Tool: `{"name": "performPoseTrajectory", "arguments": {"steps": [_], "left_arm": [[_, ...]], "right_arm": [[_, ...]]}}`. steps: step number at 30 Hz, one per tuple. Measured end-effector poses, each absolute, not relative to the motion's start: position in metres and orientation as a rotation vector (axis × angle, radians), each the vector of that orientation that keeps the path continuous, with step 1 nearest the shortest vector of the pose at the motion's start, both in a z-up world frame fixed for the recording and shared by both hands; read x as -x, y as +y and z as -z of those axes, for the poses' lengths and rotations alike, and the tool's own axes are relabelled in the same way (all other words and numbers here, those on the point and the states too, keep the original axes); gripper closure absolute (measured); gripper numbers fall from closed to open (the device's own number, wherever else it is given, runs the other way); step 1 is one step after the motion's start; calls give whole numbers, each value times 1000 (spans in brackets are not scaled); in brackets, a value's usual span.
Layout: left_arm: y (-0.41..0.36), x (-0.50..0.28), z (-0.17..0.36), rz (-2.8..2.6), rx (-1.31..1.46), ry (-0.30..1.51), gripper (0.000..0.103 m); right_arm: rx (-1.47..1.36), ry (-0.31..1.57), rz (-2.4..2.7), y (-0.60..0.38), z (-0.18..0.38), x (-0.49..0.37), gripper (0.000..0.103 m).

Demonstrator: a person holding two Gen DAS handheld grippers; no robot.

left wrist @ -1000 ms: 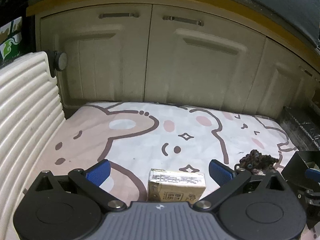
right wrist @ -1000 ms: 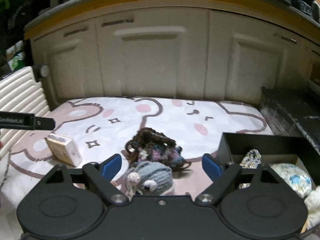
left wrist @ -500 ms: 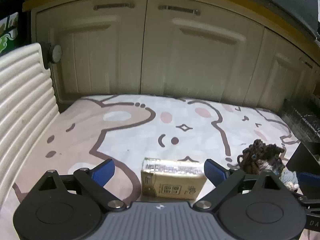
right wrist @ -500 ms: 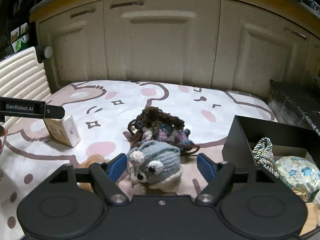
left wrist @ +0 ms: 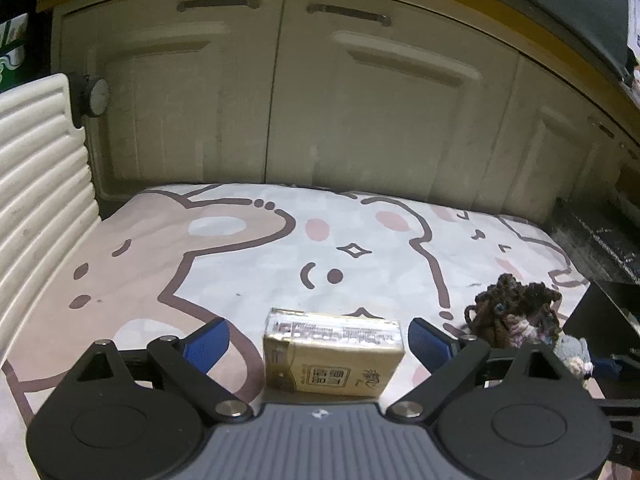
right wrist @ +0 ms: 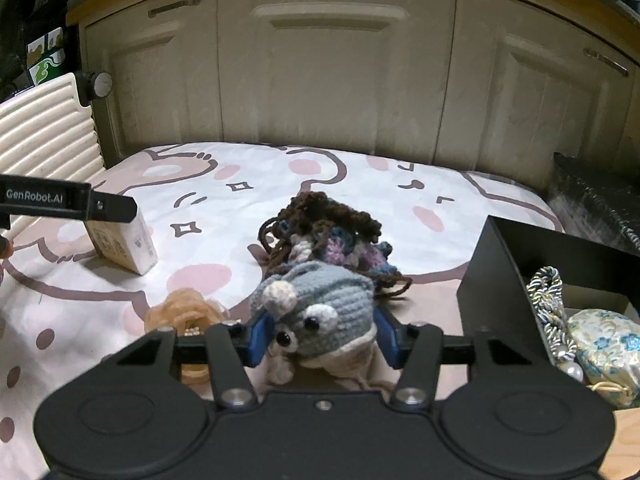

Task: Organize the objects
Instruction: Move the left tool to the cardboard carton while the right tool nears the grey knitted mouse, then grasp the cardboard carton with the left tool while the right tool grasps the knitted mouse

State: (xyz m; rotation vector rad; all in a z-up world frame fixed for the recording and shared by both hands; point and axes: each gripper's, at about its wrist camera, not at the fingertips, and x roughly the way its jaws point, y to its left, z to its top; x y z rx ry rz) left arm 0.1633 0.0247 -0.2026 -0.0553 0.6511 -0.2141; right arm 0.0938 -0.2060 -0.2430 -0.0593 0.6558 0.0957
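1. Crocheted grey-blue toy (right wrist: 316, 308), one only, near the front edge of the cartoon-print mat (right wrist: 280, 184), wedged between the blue pads of the right gripper (right wrist: 320, 338).
2. One brown-and-purple crochet pouch (right wrist: 332, 232) just behind the toy, touching it.
3. One gold box (left wrist: 334, 354) toward the mat's left front corner, lying flat between the spread fingers of the left gripper (left wrist: 318, 342).
4. One amber, crinkled hair tie (right wrist: 182, 312) at the front edge, just left of the toy.
5. One black bin (right wrist: 500, 264) at the mat's right edge, with a braided cord (right wrist: 546, 300) and a floral brocade pouch (right wrist: 604, 340) inside.
6. Left gripper: tilted downward over the mat, jaws wide, a clear gap on either side of the box, no contact.
7. Right gripper: tilted downward likewise, jaws just closed inward, both pads pressed against the toy's sides.
8. Behind the mat's far edge: cream cabinet doors (left wrist: 360, 92); along its left edge: one ribbed cream panel (left wrist: 36, 172).
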Motion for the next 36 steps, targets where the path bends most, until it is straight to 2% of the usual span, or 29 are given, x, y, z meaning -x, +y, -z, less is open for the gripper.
{"name": "performPoseTrajectory", "arguments": {"steps": [6, 16, 25, 36], "left_arm": [[22, -167, 209, 221, 44, 678, 9], [7, -167, 219, 237, -80, 687, 28], [2, -161, 212, 276, -115, 660, 30], [-6, -150, 171, 303, -101, 595, 30]], "right_arm": [[47, 658, -103, -208, 242, -92, 50], [49, 666, -104, -209, 240, -93, 50], [34, 653, -98, -211, 234, -91, 53], [18, 578, -82, -216, 197, -89, 53]]}}
